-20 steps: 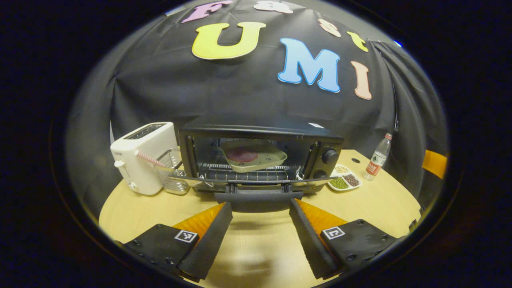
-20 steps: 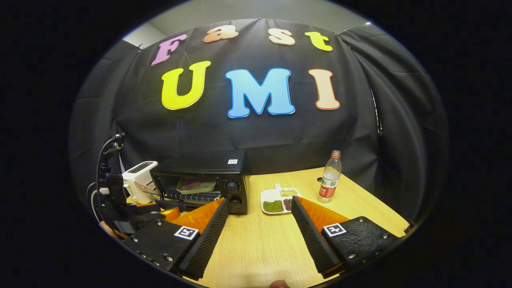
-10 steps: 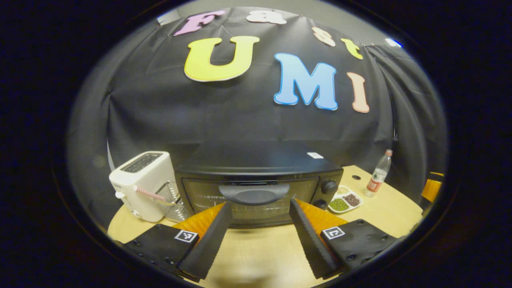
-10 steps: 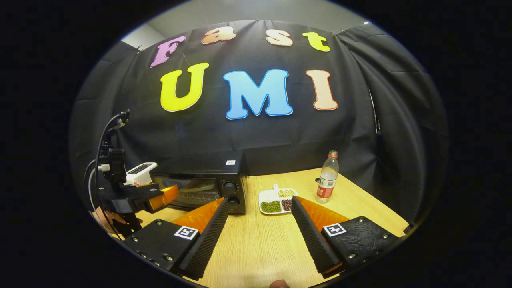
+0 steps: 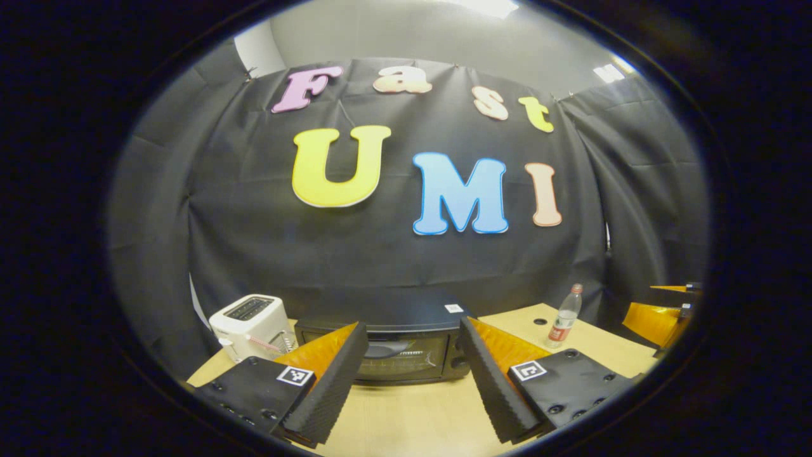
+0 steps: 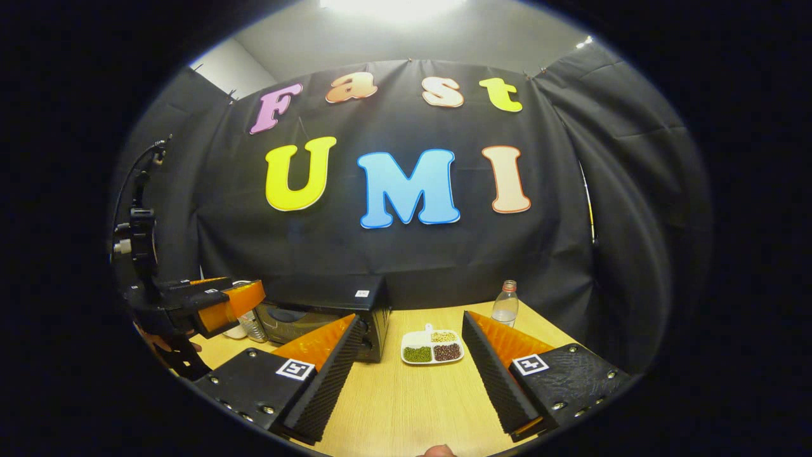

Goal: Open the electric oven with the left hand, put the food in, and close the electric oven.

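The left gripper point(image 5: 411, 339) hangs wide open and empty, bare desk point(image 5: 406, 412) between it and the shut electric oven point(image 5: 396, 355) straight ahead, while the right gripper point(image 6: 411, 330), likewise spread and empty, has the oven ahead-left.

My left gripper point(image 5: 411, 381) has two wedge-shaped fingers with ribbed inner faces; each sits on a dark block studded with screws and bearing a small square black-and-white marker; my right gripper point(image 6: 411, 381) is built alike; in the right gripper view, a black cable point(image 6: 130, 184) arches above the left gripper's dark body.
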Demonstrator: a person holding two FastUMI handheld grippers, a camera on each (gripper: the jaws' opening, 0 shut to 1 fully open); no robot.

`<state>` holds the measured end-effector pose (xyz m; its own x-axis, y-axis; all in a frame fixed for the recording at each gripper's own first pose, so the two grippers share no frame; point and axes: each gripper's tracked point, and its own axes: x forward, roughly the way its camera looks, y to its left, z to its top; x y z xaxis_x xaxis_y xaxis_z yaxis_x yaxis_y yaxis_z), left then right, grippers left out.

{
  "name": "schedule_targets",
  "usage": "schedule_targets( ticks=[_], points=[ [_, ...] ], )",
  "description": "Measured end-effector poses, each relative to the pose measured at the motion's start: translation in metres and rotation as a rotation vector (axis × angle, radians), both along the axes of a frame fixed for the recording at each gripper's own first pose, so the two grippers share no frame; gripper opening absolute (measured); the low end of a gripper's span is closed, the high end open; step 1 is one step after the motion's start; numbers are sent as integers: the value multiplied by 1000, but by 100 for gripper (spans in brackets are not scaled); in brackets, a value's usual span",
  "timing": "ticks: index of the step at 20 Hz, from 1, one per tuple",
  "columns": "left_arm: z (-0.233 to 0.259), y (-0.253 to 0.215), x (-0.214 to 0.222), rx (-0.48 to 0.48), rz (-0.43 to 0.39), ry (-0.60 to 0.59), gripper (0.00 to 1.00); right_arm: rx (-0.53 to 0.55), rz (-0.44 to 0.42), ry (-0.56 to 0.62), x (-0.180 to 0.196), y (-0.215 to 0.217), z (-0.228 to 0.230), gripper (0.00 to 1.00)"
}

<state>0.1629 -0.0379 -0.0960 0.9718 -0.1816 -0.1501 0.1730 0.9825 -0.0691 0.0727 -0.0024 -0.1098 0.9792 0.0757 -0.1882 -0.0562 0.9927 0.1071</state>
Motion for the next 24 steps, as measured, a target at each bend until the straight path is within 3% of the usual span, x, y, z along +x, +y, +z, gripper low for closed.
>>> schedule_targets(
  ticks=[1,11,16,24],
  points=[
    [11,-4,-13,1,7,-15,100,2,6,-12,-6,-7,6,98],
    [56,-14,-133,-27,117,-44,100,-7,95,-87,-67,-38,31,98],
    [74,11,-181,12,145,-70,100,32,115,-116,-83,-9,54,97],
    [96,43,-214,10,151,-104,100,25,127,-185,-105,25,91,98]
  ],
)
